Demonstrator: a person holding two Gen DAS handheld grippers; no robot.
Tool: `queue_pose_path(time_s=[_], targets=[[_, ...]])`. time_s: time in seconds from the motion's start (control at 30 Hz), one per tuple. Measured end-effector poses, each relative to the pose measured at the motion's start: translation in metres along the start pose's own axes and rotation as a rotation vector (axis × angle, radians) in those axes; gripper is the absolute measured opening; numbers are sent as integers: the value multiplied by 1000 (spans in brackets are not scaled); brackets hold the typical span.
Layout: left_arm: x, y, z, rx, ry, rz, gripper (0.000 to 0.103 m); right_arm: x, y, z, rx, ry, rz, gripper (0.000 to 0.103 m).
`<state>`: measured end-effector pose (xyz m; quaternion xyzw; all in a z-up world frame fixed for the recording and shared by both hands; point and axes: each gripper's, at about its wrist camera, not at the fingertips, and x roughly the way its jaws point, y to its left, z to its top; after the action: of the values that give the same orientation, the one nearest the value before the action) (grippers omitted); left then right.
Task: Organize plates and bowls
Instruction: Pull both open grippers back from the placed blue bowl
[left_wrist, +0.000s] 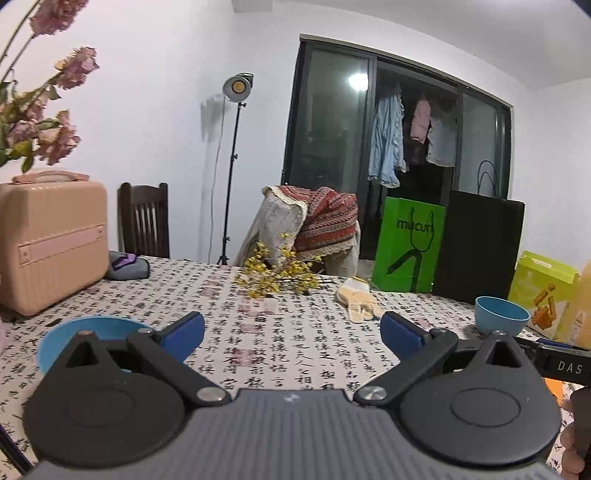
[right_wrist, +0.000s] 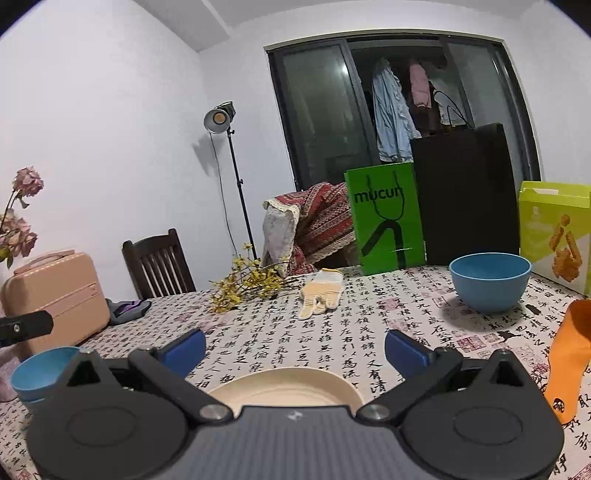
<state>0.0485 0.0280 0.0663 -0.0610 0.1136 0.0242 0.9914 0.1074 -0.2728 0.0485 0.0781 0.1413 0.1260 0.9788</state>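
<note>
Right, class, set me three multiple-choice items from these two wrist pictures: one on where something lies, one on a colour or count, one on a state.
1. Where does the cream plate lie?
A. On the chair
B. On the table, just below the right gripper
C. Inside the green bag

2. How many blue bowls show in the right wrist view?
A. None
B. Two
C. Five

3. How do the left gripper's jaws stand?
A. Open, holding nothing
B. Shut on a bowl
C. Shut on a glove

Answers:
1 B: the plate sits on the patterned tablecloth under the open jaws.
2 B: one blue bowl stands far right, another blue bowl near left.
3 A: the blue pads are wide apart with only tablecloth between them.
</note>
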Motion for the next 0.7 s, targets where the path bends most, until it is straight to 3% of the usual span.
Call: queue_pose_path(time_s=[0.7], targets=[[69,-54,21,5,27,-167,103,12,-56,26,1,-16,-171,103]])
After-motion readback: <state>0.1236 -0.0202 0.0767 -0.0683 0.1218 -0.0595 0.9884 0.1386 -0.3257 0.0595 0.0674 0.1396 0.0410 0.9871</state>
